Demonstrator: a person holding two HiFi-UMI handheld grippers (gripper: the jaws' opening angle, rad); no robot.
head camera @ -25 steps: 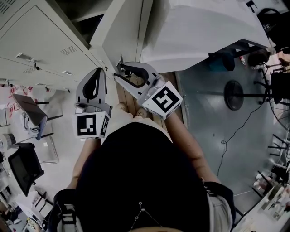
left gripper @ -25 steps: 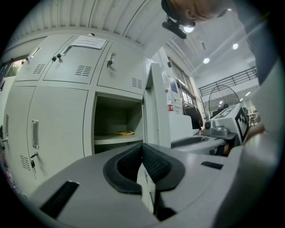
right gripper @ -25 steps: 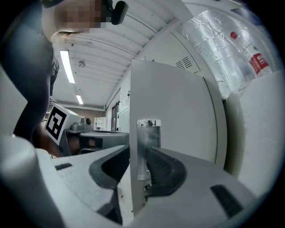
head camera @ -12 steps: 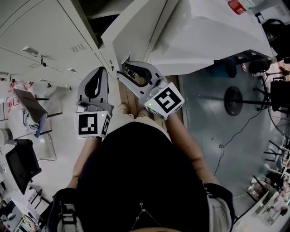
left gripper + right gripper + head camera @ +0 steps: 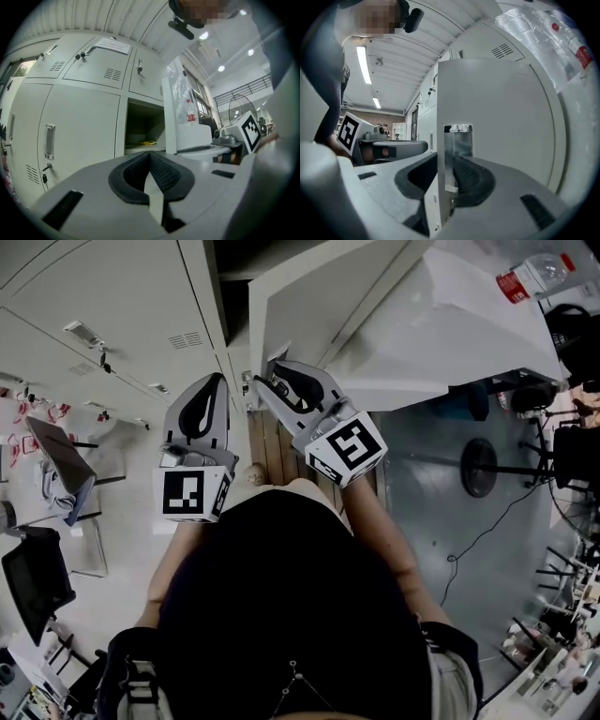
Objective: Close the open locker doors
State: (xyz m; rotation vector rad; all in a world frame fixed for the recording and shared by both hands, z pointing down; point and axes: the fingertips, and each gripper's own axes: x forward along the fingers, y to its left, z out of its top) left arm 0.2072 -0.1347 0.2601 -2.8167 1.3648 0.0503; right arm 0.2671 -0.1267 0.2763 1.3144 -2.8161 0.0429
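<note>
A workshop-like lab hall: a bank of pale grey steel lockers (image 5: pixel 84 98) with vents and keyed handles stands ahead of the left gripper's (image 5: pixel 149 157) fingers (image 5: pixel 165 174). White strip lights (image 5: pixel 362 63) line a ribbed ceiling (image 5: pixel 410 58) above the right gripper's (image 5: pixel 444 161) fingers (image 5: pixel 469 180).

Pale grey locker door (image 5: pixel 501 122) stands swung wide, seen almost edge-on, its shiny metal handle (image 5: pixel 458 140) upright by the free edge; the locker compartment (image 5: pixel 143 129) gapes dark.
</note>
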